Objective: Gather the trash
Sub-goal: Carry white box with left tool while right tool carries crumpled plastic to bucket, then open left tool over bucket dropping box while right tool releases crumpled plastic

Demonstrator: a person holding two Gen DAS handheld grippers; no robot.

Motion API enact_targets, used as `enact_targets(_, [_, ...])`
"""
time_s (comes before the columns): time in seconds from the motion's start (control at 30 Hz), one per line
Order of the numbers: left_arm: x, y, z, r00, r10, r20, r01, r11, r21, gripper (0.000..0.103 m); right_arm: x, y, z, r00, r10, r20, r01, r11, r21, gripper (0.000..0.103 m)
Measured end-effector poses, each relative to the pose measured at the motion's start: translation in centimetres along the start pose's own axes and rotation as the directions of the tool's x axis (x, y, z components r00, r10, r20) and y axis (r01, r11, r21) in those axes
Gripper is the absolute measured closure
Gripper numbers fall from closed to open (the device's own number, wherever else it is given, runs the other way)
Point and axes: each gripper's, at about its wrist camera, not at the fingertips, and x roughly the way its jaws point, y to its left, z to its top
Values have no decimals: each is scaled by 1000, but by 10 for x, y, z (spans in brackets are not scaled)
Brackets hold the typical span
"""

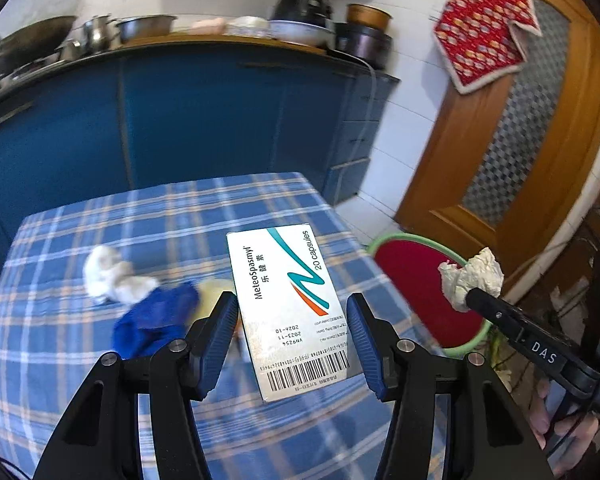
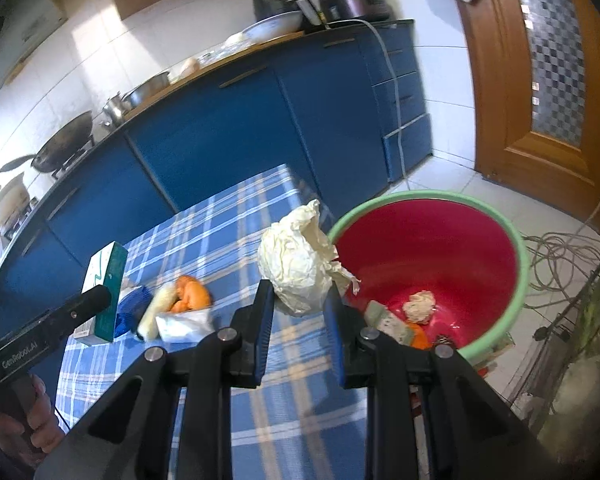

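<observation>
My left gripper (image 1: 292, 312) is shut on a white medicine box (image 1: 288, 312) and holds it above the checked table (image 1: 100, 368). The box also shows in the right wrist view (image 2: 104, 288). My right gripper (image 2: 298, 292) is shut on a crumpled paper ball (image 2: 300, 264), held beside the rim of the red bin (image 2: 480, 240) with a green rim. The ball also shows in the left wrist view (image 1: 472, 280), over the bin (image 1: 416, 280). On the table lie a white tissue wad (image 1: 112, 276), a blue wrapper (image 1: 156, 320), an orange peel (image 2: 192, 292) and a white packet (image 2: 184, 324).
The bin holds a crumpled wad (image 2: 420, 306) and some scraps (image 2: 392, 322). Blue cabinets (image 1: 180, 120) with pots stand behind the table. A wooden door (image 1: 520, 140) is at the right. Cables (image 2: 560, 256) lie on the floor by the bin.
</observation>
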Motion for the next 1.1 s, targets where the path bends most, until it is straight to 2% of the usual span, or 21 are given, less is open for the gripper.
enact_targets(0.47, [56,-88,0,992,-89,-86,102,981,167,45,-2,-56,0,998,-58,3,58,993,100,75])
enact_targets(0.63, [79,-112,3,986,-117,-118,138,973,187,45,-1,-78,1,997,-79,-3,78,988,133,75])
enact_targets(1.1, [142,-158,7,975,-119,-187,166,951,262,45,4,-130,1,993,-116,-14,117,967,227,75])
